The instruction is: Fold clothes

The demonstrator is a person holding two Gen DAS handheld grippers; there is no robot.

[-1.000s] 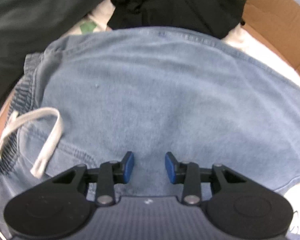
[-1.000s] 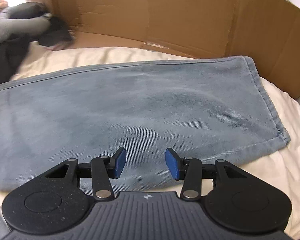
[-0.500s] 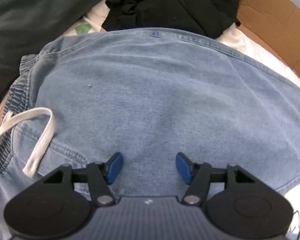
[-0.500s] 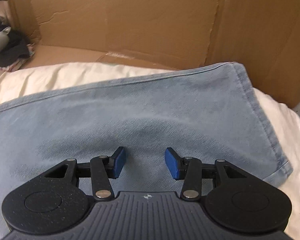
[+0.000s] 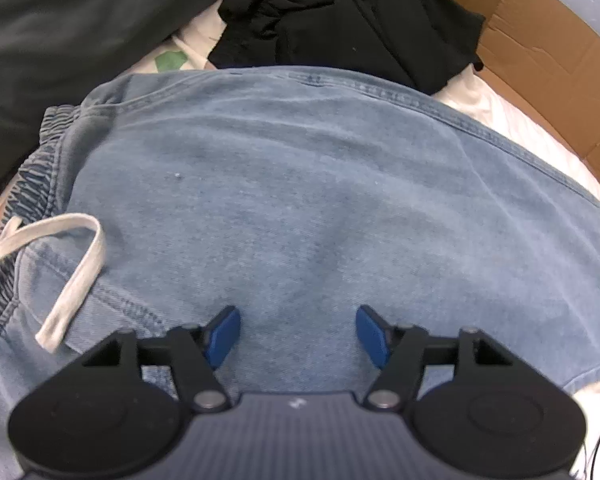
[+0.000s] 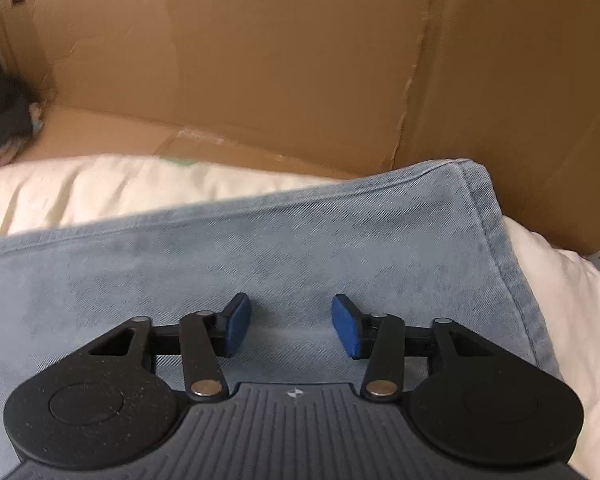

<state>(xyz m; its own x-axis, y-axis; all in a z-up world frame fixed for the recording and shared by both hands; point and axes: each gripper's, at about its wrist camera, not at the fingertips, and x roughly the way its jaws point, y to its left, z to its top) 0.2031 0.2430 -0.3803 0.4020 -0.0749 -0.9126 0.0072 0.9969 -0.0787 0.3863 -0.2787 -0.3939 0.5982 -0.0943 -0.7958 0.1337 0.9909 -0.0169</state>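
Note:
Light blue jeans point(image 5: 300, 184) lie spread flat on a cream bedsheet. Their elastic waistband point(image 5: 32, 184) and a white drawstring point(image 5: 76, 276) show at the left of the left wrist view. My left gripper point(image 5: 298, 334) hovers open over the seat of the jeans, nothing between its blue pads. In the right wrist view the leg end of the jeans point(image 6: 300, 256) reaches its hem point(image 6: 500, 248) at the right. My right gripper point(image 6: 292, 328) is open just above the leg, holding nothing.
A crumpled black garment point(image 5: 352, 24) lies beyond the jeans' far edge. Dark grey fabric point(image 5: 60, 40) fills the upper left. A cardboard wall point(image 6: 300, 72) stands close behind the leg end, and cardboard point(image 5: 540, 64) also borders the right. Cream bedding point(image 6: 100, 188) surrounds the jeans.
My left gripper's jaws have opened wider and it shifted slightly over the jeans. My right gripper moved right and forward along the leg toward the hem and the cardboard wall.

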